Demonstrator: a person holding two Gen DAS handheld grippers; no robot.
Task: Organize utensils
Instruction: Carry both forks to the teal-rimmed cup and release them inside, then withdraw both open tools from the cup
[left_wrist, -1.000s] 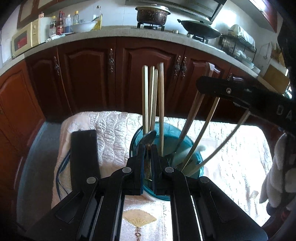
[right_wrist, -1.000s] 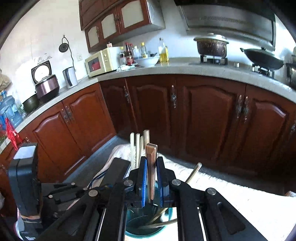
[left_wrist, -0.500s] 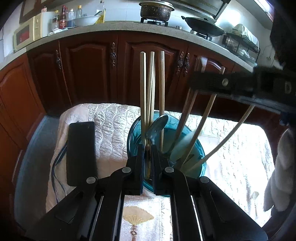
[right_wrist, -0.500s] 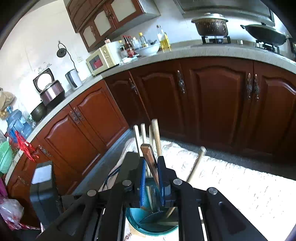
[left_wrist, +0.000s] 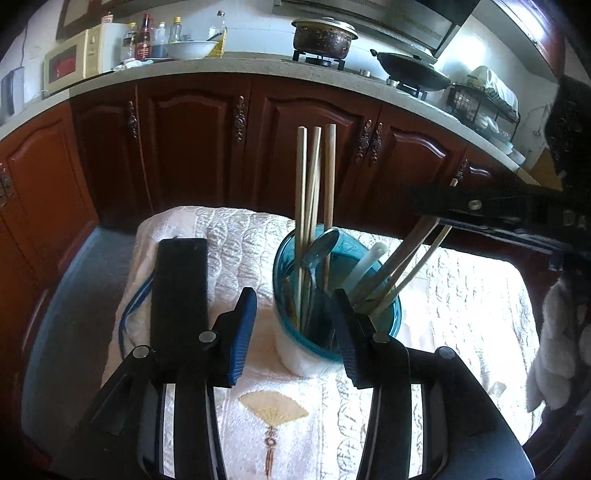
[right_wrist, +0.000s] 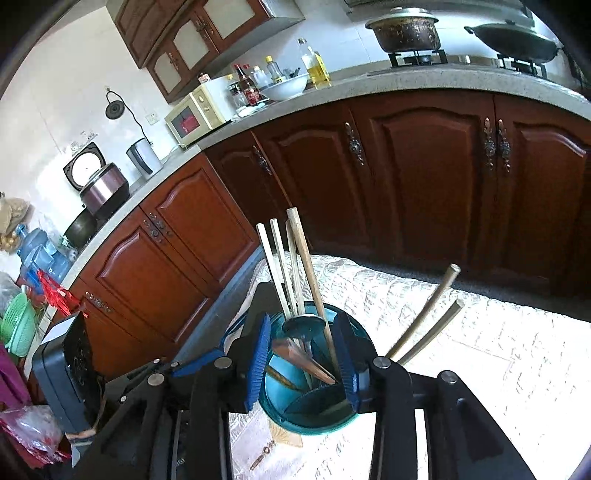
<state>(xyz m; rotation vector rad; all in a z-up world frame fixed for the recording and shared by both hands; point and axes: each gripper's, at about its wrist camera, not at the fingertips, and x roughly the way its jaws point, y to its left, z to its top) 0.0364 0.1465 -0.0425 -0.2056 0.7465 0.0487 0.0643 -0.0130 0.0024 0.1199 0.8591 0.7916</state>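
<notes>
Teal translucent round plastic utensil holder (left_wrist: 388, 325) stands upright on the white quilted cloth (left_wrist: 236, 243), central in both wrist views, just ahead of and below both grippers. Inside: pale wooden chopsticks (left_wrist: 312, 184) stand near vertical at the far-left side of the rim; dark metal spoon (left_wrist: 321, 247) sits bowl-up beside them; white plastic spoon (left_wrist: 365, 262) and tan wooden sticks (left_wrist: 413, 254) lean right, long axes tilted out over the right rim. In the right wrist view a brown wooden-handled utensil (right_wrist: 299, 356) lies slanted low inside the holder. Left gripper (left_wrist: 291, 325) jaws opening, spread wide, straddling the near rim, pads touching nothing. Right gripper (right_wrist: 304, 354) jaws opening, about half spread, over the holder mouth; the brown utensil and chopstick bases sit between the pads, no contact visible, so nothing gripped. Right gripper's black body crosses the upper right of the left wrist view, above the leaning sticks. Black flat rectangular device (left_wrist: 179, 291) with blue cable lies on the cloth left of the holder. Judgement: both deposits done; both hands about equally near, and any re-grasp must come along the near-vertical axes from above.
</notes>
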